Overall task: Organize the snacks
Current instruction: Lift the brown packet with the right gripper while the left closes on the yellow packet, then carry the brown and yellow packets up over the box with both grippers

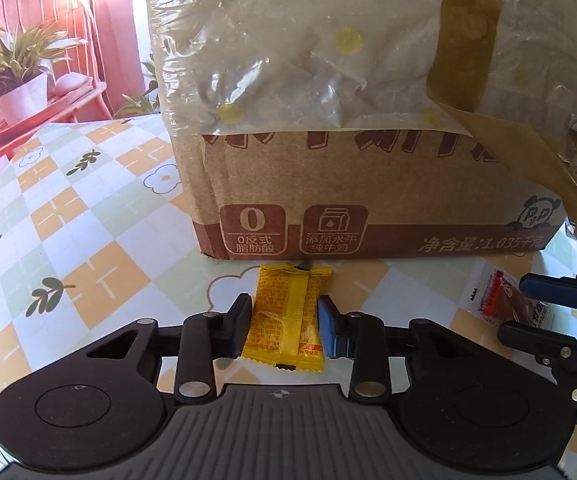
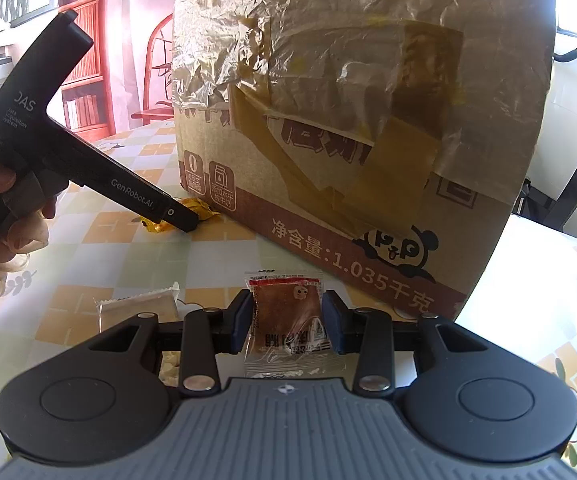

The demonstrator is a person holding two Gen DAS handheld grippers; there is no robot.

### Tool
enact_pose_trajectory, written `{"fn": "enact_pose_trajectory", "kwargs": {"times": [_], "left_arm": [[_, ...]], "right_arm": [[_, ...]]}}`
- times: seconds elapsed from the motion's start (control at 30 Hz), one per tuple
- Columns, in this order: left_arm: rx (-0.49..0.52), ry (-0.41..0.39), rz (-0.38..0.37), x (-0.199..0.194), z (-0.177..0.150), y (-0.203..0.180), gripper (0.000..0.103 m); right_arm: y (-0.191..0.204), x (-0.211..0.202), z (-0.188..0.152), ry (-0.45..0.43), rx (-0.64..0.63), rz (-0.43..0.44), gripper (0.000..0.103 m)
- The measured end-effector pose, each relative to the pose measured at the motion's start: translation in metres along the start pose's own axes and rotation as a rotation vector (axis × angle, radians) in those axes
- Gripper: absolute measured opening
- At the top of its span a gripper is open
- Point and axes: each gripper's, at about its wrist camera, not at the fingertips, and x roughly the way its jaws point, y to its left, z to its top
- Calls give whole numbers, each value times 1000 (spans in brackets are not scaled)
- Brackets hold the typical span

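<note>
A: Between the left gripper's (image 1: 284, 322) fingers lay the yellow foil snack packet (image 1: 288, 320), flat on the checked tablecloth (image 1: 88, 216); the pads touched both its edges.

B: And the right gripper (image 2: 288, 318)?

A: Clamped on a clear sachet holding a brown snack (image 2: 286, 312). Just beyond both sets of fingertips stood the taped cardboard box (image 1: 368, 184).

B: Risks?

A: The slick foil could have buckled and slipped out; lifting forward might have struck the box wall.

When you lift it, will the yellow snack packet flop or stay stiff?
The yellow snack packet probably flops a little: its wrapper is thin and crinkled. It looks light, being small and flat. The left gripper squeezes its sides, so the glossy film might slip.
</note>
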Motion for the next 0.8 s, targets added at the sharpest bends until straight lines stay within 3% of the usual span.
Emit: {"fn": "enact_pose_trajectory", "kwargs": {"times": [0.27, 0.43, 0.8], "left_arm": [[-149, -55, -15, -32, -27, 6, 35], [-101, -109, -13, -57, -38, -2, 35], [-94, -174, -43, -80, -44, -8, 35]], "right_arm": [[0, -2, -1, -14, 1, 9, 40], [1, -4, -1, -6, -1, 9, 40], [9, -26, 1, -31, -12, 3, 40]]}}
